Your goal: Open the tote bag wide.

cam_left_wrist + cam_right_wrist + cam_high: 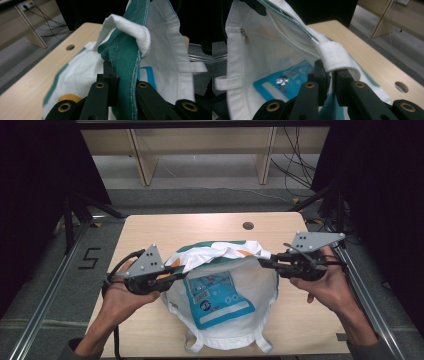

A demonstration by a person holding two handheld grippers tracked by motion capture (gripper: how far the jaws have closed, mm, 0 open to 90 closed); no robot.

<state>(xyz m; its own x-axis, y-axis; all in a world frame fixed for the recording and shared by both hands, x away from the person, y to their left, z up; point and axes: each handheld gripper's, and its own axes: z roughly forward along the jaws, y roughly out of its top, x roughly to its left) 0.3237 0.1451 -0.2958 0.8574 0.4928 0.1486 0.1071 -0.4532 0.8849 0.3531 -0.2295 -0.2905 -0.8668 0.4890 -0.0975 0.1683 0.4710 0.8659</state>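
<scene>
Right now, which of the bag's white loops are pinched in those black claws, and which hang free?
The two loops on the bag's raised rim are pinched: left gripper, right gripper. The two near-edge loops lie untouched on the table.

The print on the blue panel (218, 297) of the white fabric bag (260, 290) is too small to read in the high view and blurred in the right gripper view. The left tool (117, 82) has its tips buried behind the bag's green hem (125, 60). The right tool (329, 75) has its tips partly covered by a white webbing loop (335, 56). The orange patch (68, 97) is blurred and cut off by that tool. The bench (150, 227) has its near edge cropped at the bottom.
</scene>
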